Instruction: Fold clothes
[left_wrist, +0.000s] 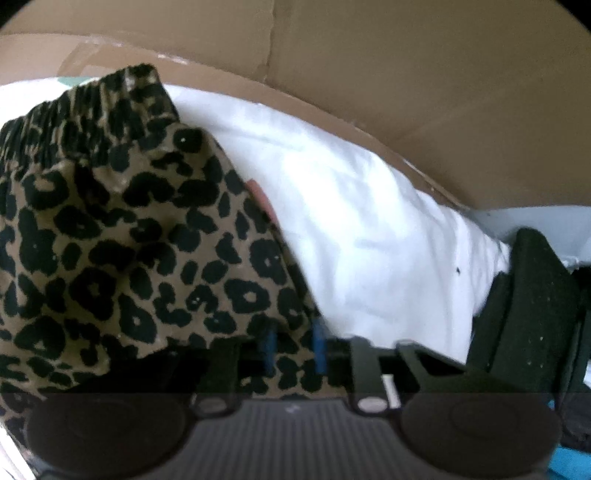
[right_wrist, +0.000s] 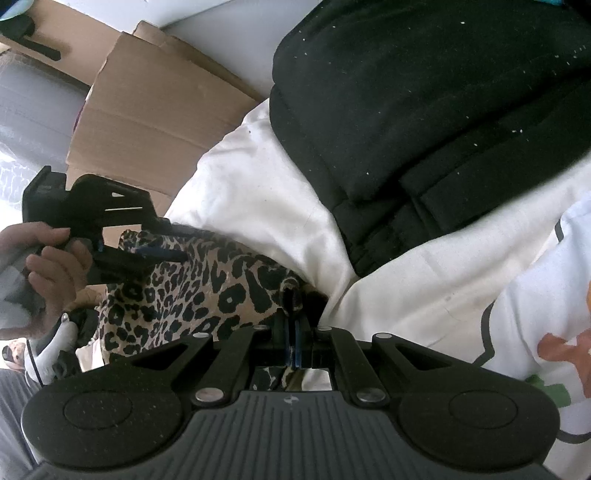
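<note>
The left gripper had its jaws drawn nearly together on the leopard-print garment, the blue pads pinching a fold of the cloth near its lower edge, with the elastic waistband raised above. The right gripper was likewise closed tight, a bunched corner of the same garment caught between its fingers. The leopard-print garment hung stretched between the two grippers over the white bedding. In the right wrist view a hand gripped the left tool's handle. A folded black garment lay on the bedding beyond, with cardboard beside the bed.
</note>
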